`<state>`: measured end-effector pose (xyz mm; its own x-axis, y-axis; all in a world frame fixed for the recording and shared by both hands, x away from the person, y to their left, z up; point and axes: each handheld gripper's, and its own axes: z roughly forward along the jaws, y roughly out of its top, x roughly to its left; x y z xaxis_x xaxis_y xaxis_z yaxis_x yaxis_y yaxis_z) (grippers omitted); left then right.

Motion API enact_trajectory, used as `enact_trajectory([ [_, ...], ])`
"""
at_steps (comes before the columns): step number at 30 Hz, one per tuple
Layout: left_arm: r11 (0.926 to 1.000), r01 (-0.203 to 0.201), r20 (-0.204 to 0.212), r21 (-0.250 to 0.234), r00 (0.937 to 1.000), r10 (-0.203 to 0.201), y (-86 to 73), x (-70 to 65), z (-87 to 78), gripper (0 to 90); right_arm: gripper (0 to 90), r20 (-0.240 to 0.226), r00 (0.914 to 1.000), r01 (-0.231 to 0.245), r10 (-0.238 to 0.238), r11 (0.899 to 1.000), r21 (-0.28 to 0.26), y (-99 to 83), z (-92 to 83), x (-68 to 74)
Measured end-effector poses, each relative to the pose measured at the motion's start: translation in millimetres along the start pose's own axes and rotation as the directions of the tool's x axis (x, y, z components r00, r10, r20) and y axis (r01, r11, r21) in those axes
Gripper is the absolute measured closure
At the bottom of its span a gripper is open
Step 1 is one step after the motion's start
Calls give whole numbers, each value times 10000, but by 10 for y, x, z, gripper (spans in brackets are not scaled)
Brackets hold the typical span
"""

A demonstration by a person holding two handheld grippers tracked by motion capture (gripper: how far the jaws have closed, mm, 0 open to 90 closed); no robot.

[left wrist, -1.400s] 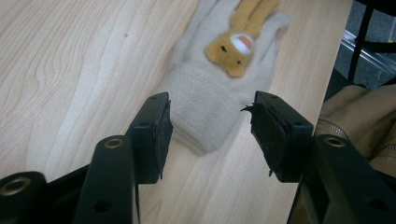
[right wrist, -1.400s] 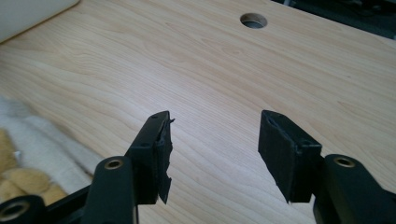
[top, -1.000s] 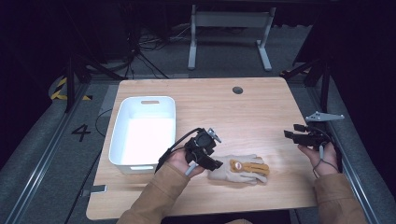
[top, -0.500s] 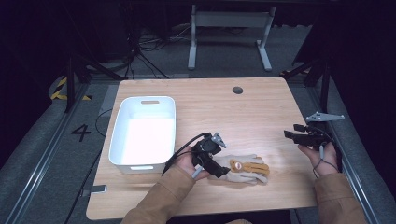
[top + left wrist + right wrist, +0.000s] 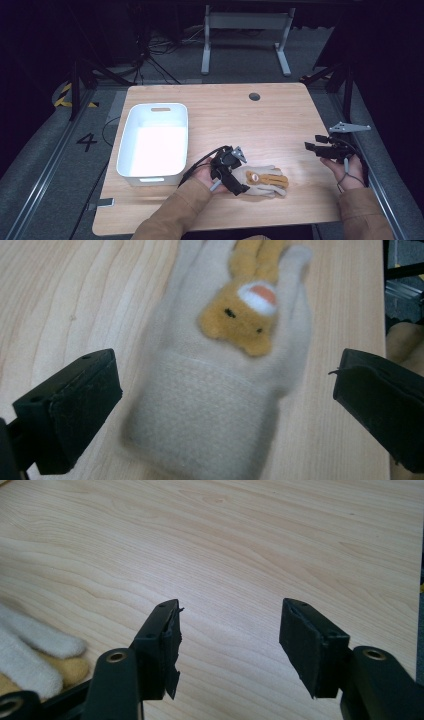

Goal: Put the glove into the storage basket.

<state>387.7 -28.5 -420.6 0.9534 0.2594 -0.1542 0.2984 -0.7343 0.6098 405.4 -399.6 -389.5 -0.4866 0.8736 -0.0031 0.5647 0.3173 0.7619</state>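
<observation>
A cream knitted glove with an orange animal face lies flat on the wooden table near its front edge, fingers pointing right. My left gripper sits low over the glove's cuff. Its jaws have just been opening and stand wide on either side of the cuff, not pressing it. My right gripper hovers at the table's right edge, pointing left. Its jaws have just been opening a little with only bare wood between them. The glove's fingertips lie off to that view's lower left.
A white plastic bin stands on the left part of the table, beside my left hand. A round cable hole marks the far edge. Beyond the table are desk legs and cables on a dark floor.
My left gripper has moved right and down from beside the bin to the glove's cuff, and its jaws have spread wider. The right hand has stayed put. The glove has not shifted.
</observation>
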Motion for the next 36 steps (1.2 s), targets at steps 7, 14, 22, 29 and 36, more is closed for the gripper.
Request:
enact_trajectory([
  [7, 9997, 165, 145, 184, 9998, -168, 21, 85, 109, 0, 414, 132, 9999, -74, 74, 10000, -24, -54, -61, -26],
  [14, 9958, -372, -308, 836, 9987, 399, 65, 21, 177, 0, 412, 132, 9998, -129, 129, 9999, -1, -68, -64, -46],
  [22, 9918, -829, -462, 967, 9951, 877, 70, -15, 250, 0, 411, 128, 9999, -89, 89, 10000, -9, -64, -63, -36],
  [29, 9856, -1132, -455, 1252, 9918, 1197, 72, -32, 350, 0, 411, 127, 9998, -136, 136, 9999, -20, -67, -66, -43],
  [36, 9769, -1455, -717, 1563, 9848, 1582, 96, -72, 433, 0, 411, 144, 9998, -144, 145, 9999, -42, -72, -68, -54],
])
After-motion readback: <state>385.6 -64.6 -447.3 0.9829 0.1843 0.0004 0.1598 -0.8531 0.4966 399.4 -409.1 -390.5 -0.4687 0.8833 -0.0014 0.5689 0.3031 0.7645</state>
